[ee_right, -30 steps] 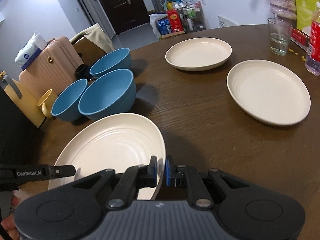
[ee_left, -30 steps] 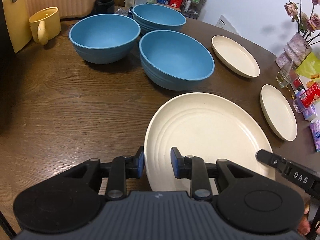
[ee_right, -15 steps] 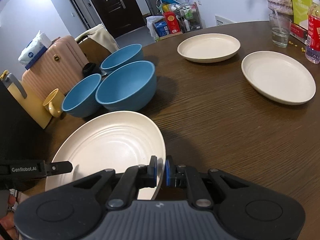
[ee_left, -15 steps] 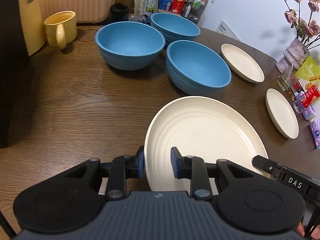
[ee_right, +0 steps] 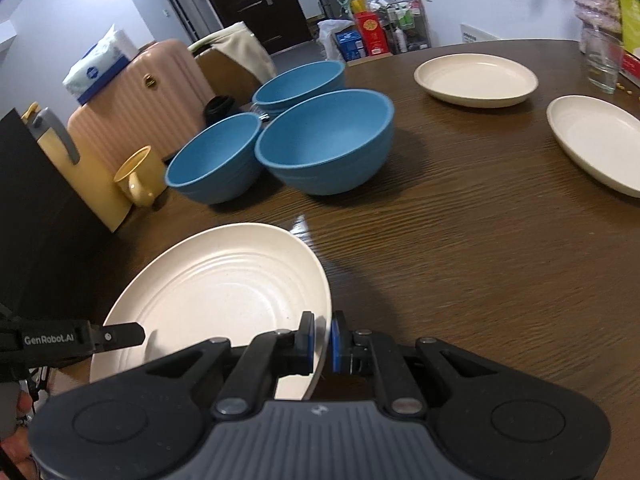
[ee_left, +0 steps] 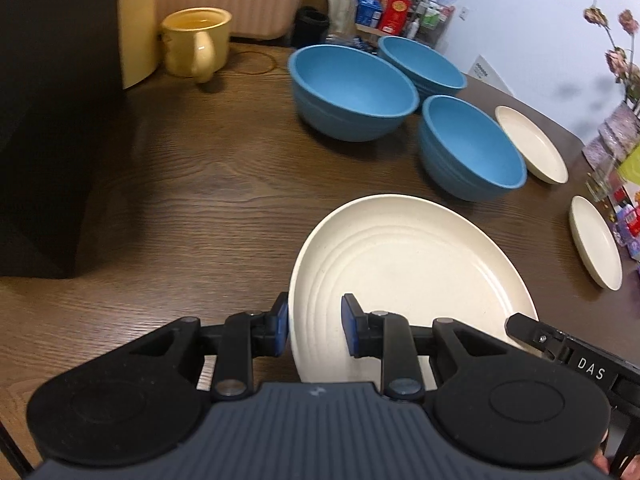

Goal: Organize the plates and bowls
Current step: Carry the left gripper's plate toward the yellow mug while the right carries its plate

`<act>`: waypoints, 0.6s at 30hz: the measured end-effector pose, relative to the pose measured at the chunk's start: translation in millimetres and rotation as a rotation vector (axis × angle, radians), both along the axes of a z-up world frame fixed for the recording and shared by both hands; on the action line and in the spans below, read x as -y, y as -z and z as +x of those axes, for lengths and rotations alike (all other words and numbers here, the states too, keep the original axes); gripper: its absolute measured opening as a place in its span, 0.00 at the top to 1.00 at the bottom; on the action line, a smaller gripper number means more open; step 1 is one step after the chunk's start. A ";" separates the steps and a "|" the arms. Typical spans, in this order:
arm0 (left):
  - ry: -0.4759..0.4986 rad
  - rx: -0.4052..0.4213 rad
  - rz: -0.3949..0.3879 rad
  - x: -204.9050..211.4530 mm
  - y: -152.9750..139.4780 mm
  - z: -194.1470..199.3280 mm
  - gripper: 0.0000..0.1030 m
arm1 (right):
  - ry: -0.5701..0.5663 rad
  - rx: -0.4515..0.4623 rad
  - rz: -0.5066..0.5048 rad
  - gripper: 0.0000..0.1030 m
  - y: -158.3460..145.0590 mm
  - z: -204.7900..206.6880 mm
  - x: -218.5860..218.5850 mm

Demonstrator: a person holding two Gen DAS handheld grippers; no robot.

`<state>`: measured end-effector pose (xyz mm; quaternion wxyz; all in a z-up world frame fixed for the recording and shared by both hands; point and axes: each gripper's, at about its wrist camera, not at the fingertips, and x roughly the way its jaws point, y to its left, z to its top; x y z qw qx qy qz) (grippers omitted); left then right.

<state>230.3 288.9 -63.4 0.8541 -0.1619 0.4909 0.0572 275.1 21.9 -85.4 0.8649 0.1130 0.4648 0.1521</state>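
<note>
A large cream plate (ee_left: 412,264) (ee_right: 224,296) with ringed grooves hangs just above the brown wooden table (ee_left: 208,208), held by both grippers. My left gripper (ee_left: 314,330) is shut on its near left rim. My right gripper (ee_right: 322,340) is shut on its near right rim. Three blue bowls (ee_left: 352,88) (ee_left: 424,64) (ee_left: 472,148) stand close together beyond the plate, also seen in the right wrist view (ee_right: 212,156) (ee_right: 324,144) (ee_right: 300,80). Two smaller cream plates (ee_right: 476,76) (ee_right: 596,140) lie flat farther right, apart from each other.
A yellow mug (ee_left: 196,42) stands at the far left beside a tall yellow container (ee_right: 60,152) and a black box (ee_left: 48,120). A pink suitcase (ee_right: 140,92) stands behind the table. A drinking glass (ee_right: 600,64), a vase (ee_left: 616,128) and packets crowd the right edge.
Both grippers have carried the large plate leftward across the table. The bowls and small plates have slid right in both views, and the mug and black box are nearer. Both grips are unchanged.
</note>
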 end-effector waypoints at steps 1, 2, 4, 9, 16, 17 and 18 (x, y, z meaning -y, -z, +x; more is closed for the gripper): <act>-0.007 -0.002 0.001 -3.5 0.9 -1.6 0.75 | -0.006 -0.001 -0.001 0.92 0.8 0.6 -4.8; -0.016 -0.005 0.002 -8.4 2.3 -2.7 0.75 | -0.013 -0.002 0.000 0.92 1.8 1.1 -9.8; -0.034 -0.012 0.005 -19.2 5.3 -4.9 0.75 | -0.025 -0.005 0.000 0.92 3.9 2.1 -20.7; -0.081 -0.036 0.015 -43.4 14.2 -10.0 0.75 | -0.063 -0.020 0.002 0.92 10.4 7.0 -48.4; -0.142 -0.071 0.030 -65.7 26.5 -15.2 0.75 | -0.122 -0.034 -0.012 0.92 19.7 11.3 -79.9; -0.148 -0.076 0.032 -67.6 27.8 -16.1 0.75 | -0.129 -0.035 -0.014 0.92 20.4 12.2 -83.1; -0.153 -0.080 0.035 -69.8 29.5 -17.4 0.75 | -0.135 -0.035 -0.016 0.92 21.1 13.7 -86.5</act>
